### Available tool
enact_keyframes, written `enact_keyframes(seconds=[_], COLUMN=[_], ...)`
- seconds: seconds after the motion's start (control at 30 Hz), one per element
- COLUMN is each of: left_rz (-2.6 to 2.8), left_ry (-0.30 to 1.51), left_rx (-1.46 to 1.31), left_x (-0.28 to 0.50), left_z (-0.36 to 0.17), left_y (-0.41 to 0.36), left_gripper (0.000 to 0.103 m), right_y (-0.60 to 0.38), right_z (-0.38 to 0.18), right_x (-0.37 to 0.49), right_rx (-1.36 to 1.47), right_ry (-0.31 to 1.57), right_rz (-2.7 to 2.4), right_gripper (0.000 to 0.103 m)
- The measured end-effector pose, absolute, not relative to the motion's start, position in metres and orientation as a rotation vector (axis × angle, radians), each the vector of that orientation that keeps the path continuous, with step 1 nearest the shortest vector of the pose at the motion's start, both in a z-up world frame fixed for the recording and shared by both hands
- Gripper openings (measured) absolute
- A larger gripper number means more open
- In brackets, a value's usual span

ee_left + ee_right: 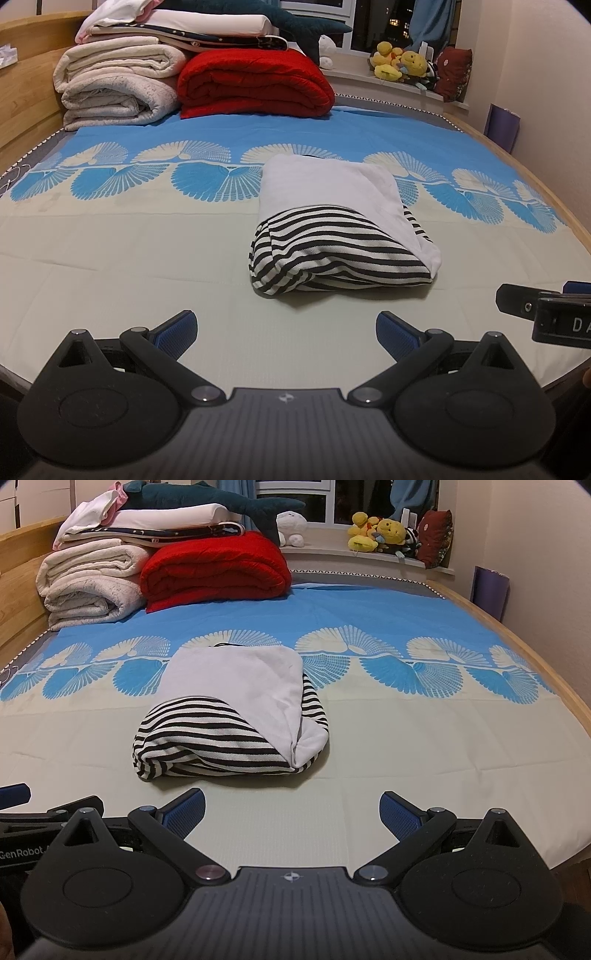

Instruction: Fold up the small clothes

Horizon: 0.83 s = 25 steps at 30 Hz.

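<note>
A small garment (343, 225), white on top with black-and-white stripes below, lies folded into a compact bundle in the middle of the bed. In the right wrist view the same garment (236, 709) sits left of centre. My left gripper (286, 330) hovers over the pale sheet just short of the bundle, open, with nothing between its blue pads. My right gripper (291, 810) is likewise open and holds nothing, a little back from the bundle's right end. Part of the right gripper (546, 310) shows at the left wrist view's right edge.
The bed sheet (110, 266) is pale with a blue fan pattern further back. Folded white blankets (114, 85) and a red quilt (255, 85) are stacked at the headboard end. Plush toys (402, 62) line the windowsill. A wooden bed rim (554, 672) curves along the right.
</note>
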<state>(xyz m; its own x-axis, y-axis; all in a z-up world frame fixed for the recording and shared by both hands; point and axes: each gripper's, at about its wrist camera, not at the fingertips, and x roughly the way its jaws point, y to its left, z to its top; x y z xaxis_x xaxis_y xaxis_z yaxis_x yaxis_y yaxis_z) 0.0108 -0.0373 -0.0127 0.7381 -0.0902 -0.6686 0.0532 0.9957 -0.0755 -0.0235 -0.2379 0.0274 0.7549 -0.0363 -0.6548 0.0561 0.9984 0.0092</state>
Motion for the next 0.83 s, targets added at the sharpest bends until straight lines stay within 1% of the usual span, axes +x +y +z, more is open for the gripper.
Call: enact_keyframes(seconds=[0.83], left_rz=[-0.087], left_ry=[0.729], left_rx=[-0.049], left_x=[0.0104], left_z=[-0.0116], left_y=[-0.0341], left_gripper=[0.103], right_y=[-0.2385], right_z=[0.0271], right_x=[-0.0231], right_rx=[0.029], right_ry=[0.714], right_rz=[-0.049], right_gripper=[0.1])
